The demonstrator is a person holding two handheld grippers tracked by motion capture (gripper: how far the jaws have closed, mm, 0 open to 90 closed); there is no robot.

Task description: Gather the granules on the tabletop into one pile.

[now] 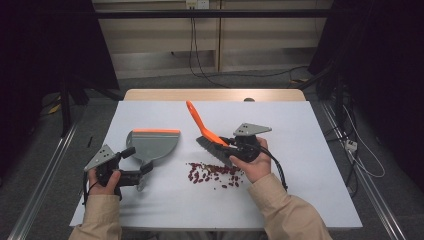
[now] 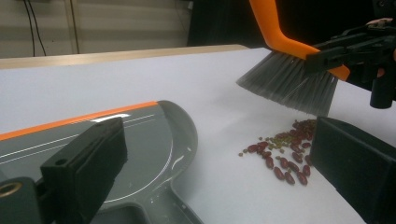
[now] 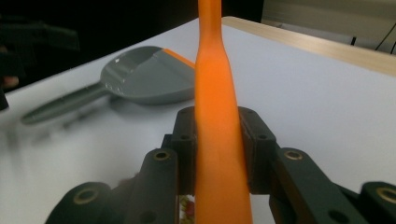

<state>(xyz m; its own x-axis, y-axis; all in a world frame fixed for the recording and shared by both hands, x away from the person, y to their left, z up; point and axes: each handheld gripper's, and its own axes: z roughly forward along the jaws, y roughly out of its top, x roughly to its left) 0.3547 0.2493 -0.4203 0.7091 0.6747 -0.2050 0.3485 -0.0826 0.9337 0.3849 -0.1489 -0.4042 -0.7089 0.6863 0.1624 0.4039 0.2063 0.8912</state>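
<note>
Brush (image 1: 207,135) clamped at orange handle between right gripper (image 1: 231,146) fingers (image 3: 254,140), handle rising up and away over desk (image 1: 310,150). Grey bristles (image 2: 292,86) hang just above red beans (image 1: 215,173), not touching. Left gripper (image 1: 141,175) fingers (image 2: 88,163) apart, straddling dustpan (image 1: 152,144) handle; grip not confirmed. Dustpan lies flat on desk, left of bean pile, orange lip on far edge.

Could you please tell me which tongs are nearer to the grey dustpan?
Left. The left tongs sit at the dustpan handle, jaws either side; the right tongs grip the orange brush beyond the beans.
</note>
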